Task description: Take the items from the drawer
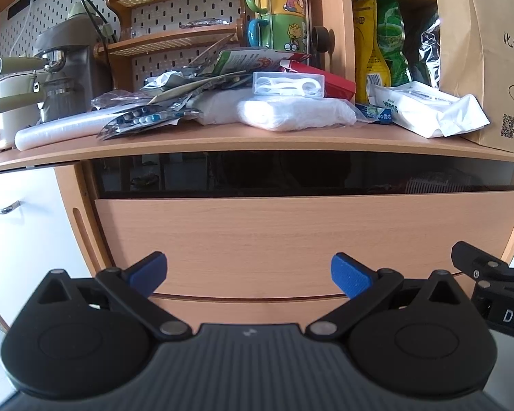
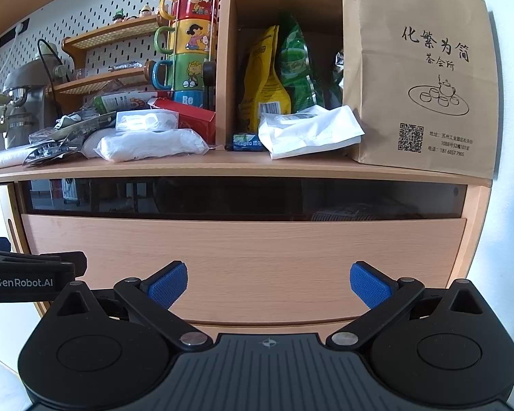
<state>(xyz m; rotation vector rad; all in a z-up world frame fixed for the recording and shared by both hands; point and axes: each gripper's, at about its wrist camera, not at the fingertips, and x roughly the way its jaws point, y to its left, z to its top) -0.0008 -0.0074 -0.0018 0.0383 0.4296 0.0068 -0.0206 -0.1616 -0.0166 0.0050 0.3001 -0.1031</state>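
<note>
Both claws, left [image 1: 249, 275] and right [image 2: 268, 286], hang spread and empty before the shut drawer front [image 1: 291, 239] beneath the surface's front edge; handleless, it may slip the pads' grip.

**Shelf above, drawer below, grippers in front**

The drawer [image 2: 243, 267] sits directly under the countertop [image 2: 222, 167], with a dark gap between the two. The left gripper [image 1: 248, 275] and right gripper [image 2: 268, 286] are side by side before the drawer front, the left one nearer its left edge.

On the countertop, a coffee machine [image 1: 65, 68] stands far left, with a heap of packets [image 1: 174, 92] to its right. Behind the heap is a stack of mugs [image 2: 192, 41]. Right of a vertical divider [image 2: 222, 68], snack bags [image 2: 277, 75] stand behind a wipes pack [image 2: 305, 130]. A paper bag [image 2: 421, 78] stands at the far right.
</note>
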